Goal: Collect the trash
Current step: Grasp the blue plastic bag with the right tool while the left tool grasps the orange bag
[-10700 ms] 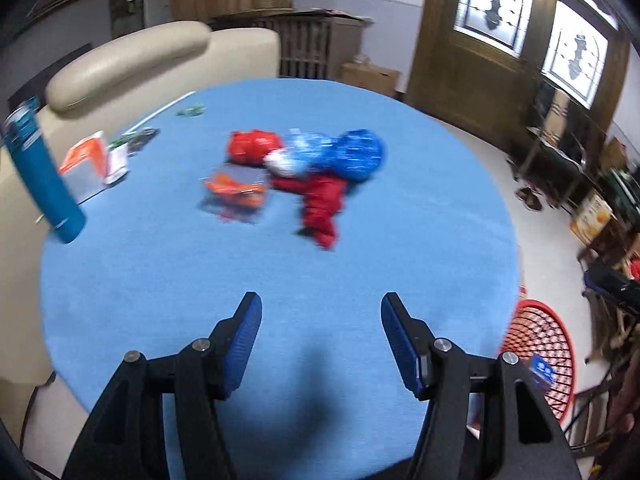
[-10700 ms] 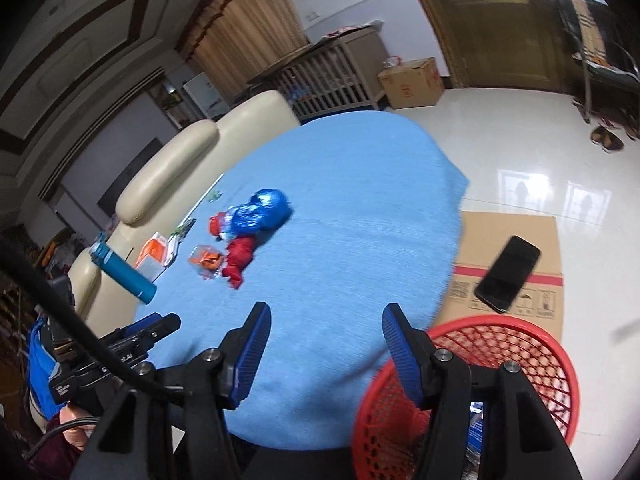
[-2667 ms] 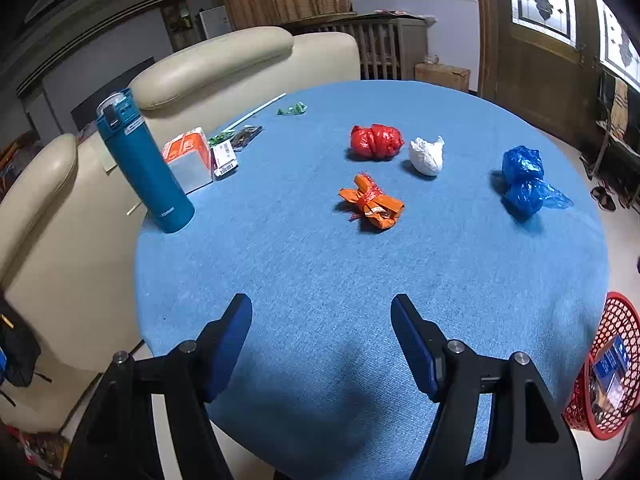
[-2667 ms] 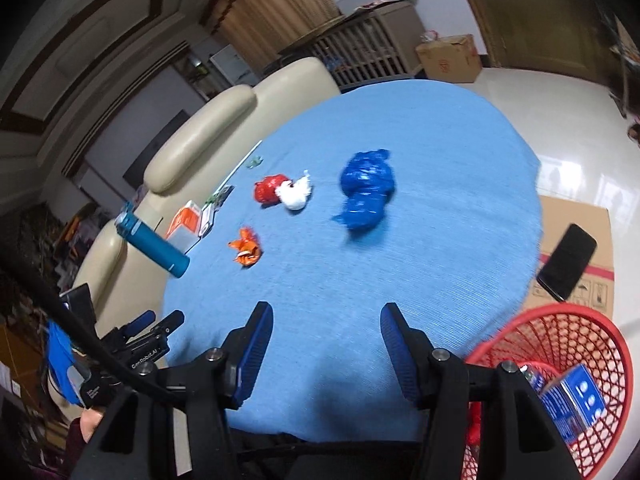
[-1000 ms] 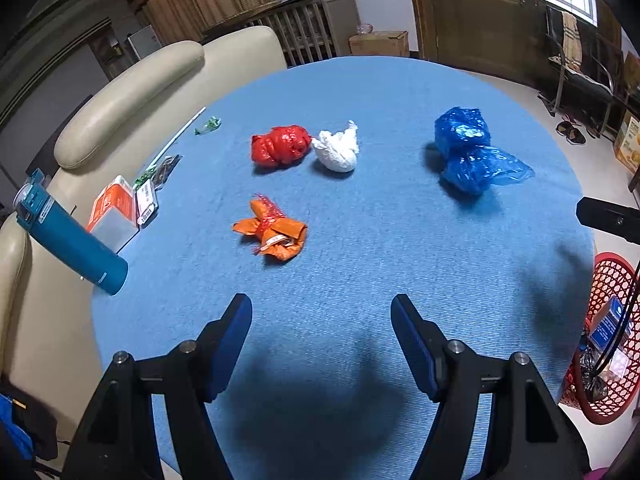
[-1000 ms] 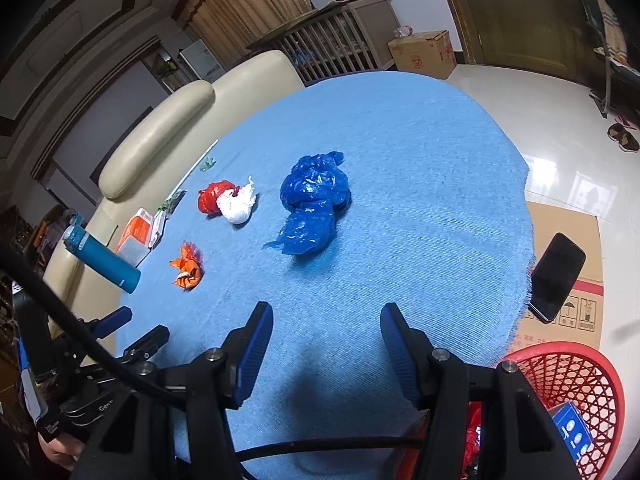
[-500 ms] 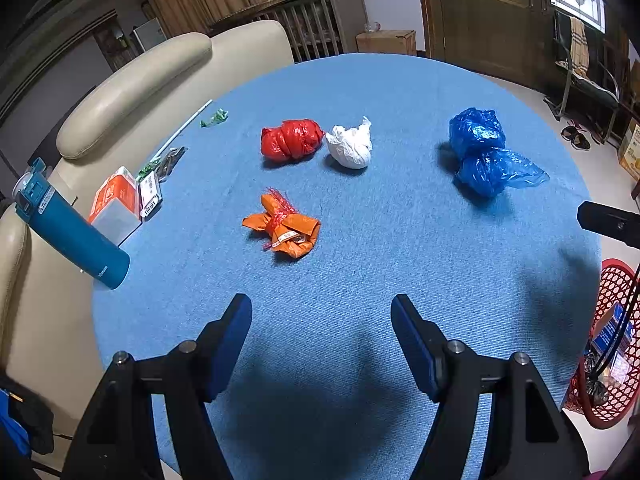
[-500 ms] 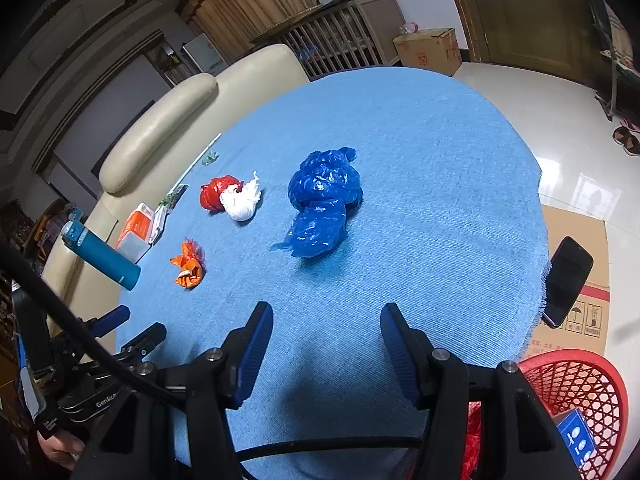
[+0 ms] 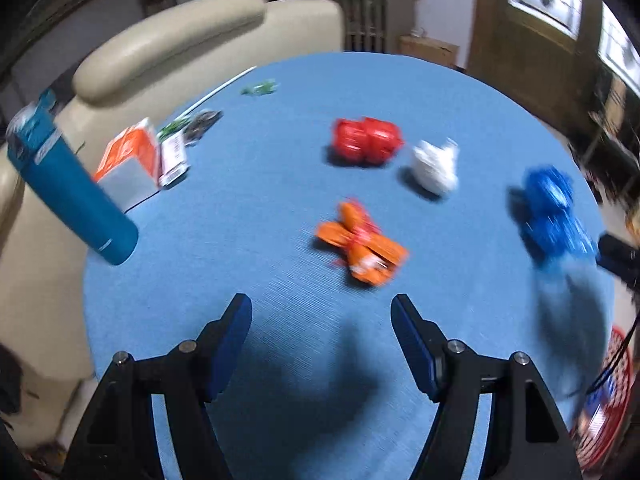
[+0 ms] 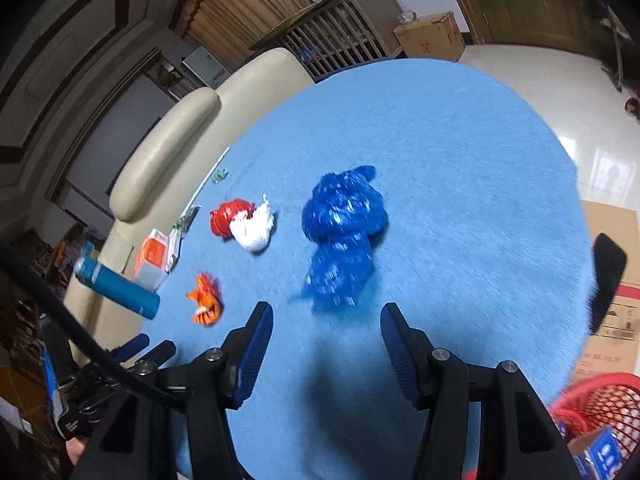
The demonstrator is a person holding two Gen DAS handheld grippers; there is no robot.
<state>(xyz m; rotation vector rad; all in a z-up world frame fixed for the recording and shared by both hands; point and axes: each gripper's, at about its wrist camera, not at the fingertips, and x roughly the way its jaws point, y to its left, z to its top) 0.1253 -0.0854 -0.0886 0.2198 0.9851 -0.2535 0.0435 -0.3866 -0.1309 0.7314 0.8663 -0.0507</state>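
Both grippers hover empty over the round blue table, trash bundles ahead of them.

The left gripper tilts steeply down, jaws parted and bare, near the orange bundle at mid-table; the right gripper, also angled down, gapes just short of the blue bag. A red bundle and a white bundle lie toward the far edge. Only the right view shows the red basket clearly, below the near edge.
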